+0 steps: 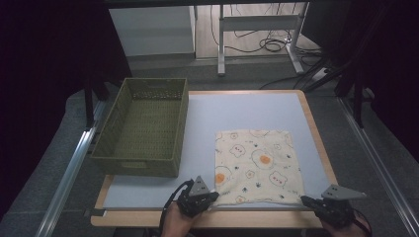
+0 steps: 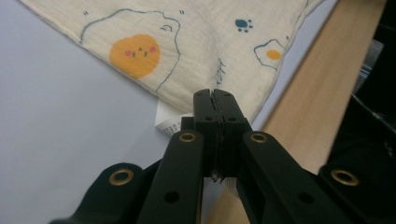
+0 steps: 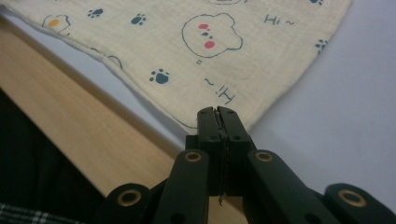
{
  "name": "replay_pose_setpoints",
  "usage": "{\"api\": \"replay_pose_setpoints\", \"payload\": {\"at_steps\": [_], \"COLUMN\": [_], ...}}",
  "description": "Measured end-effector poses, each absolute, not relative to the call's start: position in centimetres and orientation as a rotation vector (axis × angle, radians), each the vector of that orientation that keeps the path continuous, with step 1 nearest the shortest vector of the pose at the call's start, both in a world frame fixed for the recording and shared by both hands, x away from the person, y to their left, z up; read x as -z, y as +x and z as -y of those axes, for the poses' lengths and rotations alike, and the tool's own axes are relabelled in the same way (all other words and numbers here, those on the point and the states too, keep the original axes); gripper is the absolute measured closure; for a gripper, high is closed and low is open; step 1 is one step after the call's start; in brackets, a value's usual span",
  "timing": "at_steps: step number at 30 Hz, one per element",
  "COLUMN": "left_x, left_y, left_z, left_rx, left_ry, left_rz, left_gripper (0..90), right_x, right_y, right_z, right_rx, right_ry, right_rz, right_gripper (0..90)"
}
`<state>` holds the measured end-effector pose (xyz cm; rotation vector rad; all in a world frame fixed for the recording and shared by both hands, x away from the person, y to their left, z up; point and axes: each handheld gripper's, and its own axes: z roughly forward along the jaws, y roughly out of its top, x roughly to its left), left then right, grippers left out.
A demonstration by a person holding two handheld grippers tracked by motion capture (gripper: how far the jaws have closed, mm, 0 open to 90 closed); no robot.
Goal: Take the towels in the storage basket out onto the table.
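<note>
The cloth [image 1: 258,167] is spread flat on the right half of the table [image 1: 207,118], its near edge running parallel to the table's front edge and close to it. Each near corner is held: the left gripper [image 1: 213,195] is closed on the near-left corner, and the right gripper [image 1: 303,200] is closed on the near-right corner. In the left gripper view the jaws are seen pressed together with the cloth's [image 2: 196,51] hem pinched between them, a white label [image 2: 169,122] lying just beside them on the table. In the right gripper view the jaws are likewise shut tight over the corner of the cloth [image 3: 201,51].

The rest of the cloth lies straight ahead of both grippers, stretching away toward the table's far edge, so a fold would be expected to be carried forward, near edge over far edge. The line between the two held corners lies across the table, and both grips would have to be kept level for the edges to meet squarely. The basket [image 1: 143,126] stands at the table's left edge, nearer the left gripper, well apart from the cloth.
</note>
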<state>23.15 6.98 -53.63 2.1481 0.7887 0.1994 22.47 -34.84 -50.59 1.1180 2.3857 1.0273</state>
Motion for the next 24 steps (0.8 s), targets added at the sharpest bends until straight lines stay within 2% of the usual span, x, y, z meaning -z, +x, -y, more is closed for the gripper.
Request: {"api": "replay_pose_setpoints", "payload": {"at_steps": [2,7,11,15,17,24], "left_x": [53.7,52.6,52.3,52.9,53.0,52.6], "left_y": [23.0,24.5,26.7,29.3,30.4,33.7], "left_z": [-7.1,-8.0,-8.0,-7.4,-7.1,-6.5], "left_rx": [-0.217,-0.26,-0.297,-0.276,-0.267,-0.296], "left_ry": [2.138,2.079,2.07,2.052,2.046,2.045], "left_rz": [-0.788,-0.837,-0.872,-0.888,-0.906,-0.937], "left_gripper": [86.8,65.6,58.4,55.2,52.9,53.7], "right_x": [50.6,50.2,49.8,49.9,49.9,49.8], "right_y": [22.1,22.5,24.0,26.2,27.2,30.5], "right_z": [35.1,35.4,35.5,35.3,35.0,34.9], "right_rx": [-1.05,-1.089,-1.122,-1.122,-1.111,-1.116], "right_ry": [1.134,1.136,1.157,1.18,1.174,1.204], "right_rz": [-2.39,-2.366,-2.338,-2.334,-2.331,-2.295], "right_gripper": [89.1,81.8,76.8,69.7,69.3,67.5]}}
